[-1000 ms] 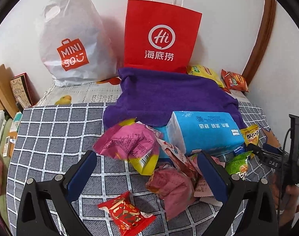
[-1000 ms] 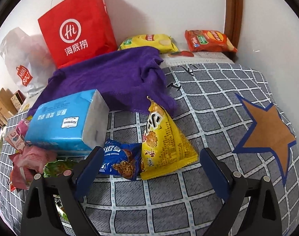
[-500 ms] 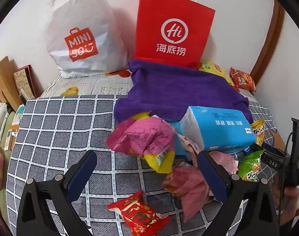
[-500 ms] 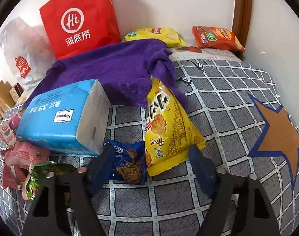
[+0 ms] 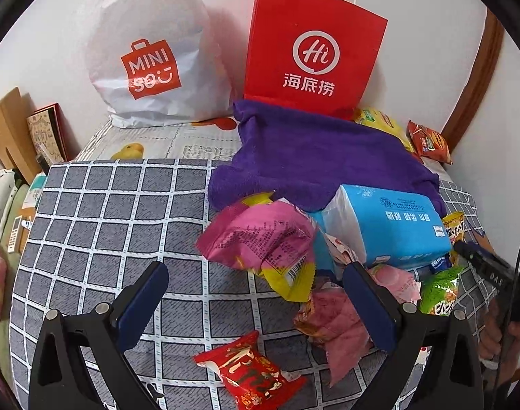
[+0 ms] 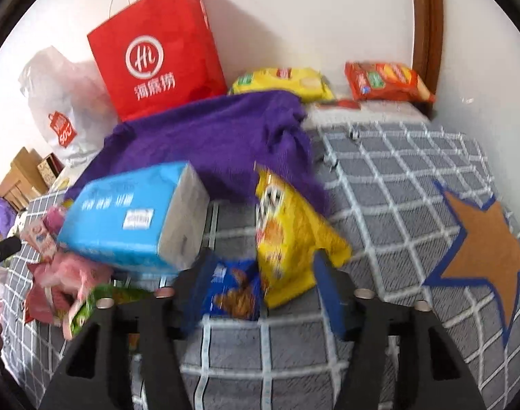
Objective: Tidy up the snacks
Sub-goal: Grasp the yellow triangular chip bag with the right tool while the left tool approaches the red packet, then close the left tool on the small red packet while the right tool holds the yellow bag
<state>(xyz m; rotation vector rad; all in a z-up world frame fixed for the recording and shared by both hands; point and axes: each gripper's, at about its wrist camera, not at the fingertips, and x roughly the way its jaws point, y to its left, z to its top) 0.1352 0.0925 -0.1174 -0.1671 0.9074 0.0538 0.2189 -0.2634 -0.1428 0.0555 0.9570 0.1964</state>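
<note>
The right gripper (image 6: 260, 273) is set around the near ends of a blue cookie packet (image 6: 234, 288) and a yellow snack bag (image 6: 287, 235), which lie right of the blue tissue pack (image 6: 130, 215). Its jaws are half-spread and opening slightly, their pads not clearly pressing either. This looks like the pick-up step; next it must settle on one packet and close firmly. The left gripper (image 5: 256, 304) hangs wide open and empty over the checked cloth (image 5: 106, 212), near a red snack packet (image 5: 249, 372).

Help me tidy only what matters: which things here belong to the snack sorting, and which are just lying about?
Snacks to sort: yellow snack bag, blue cookie packet, pink snack bag, red snack packet, green snack bag.

Lying about: purple towel, blue tissue pack.
</note>
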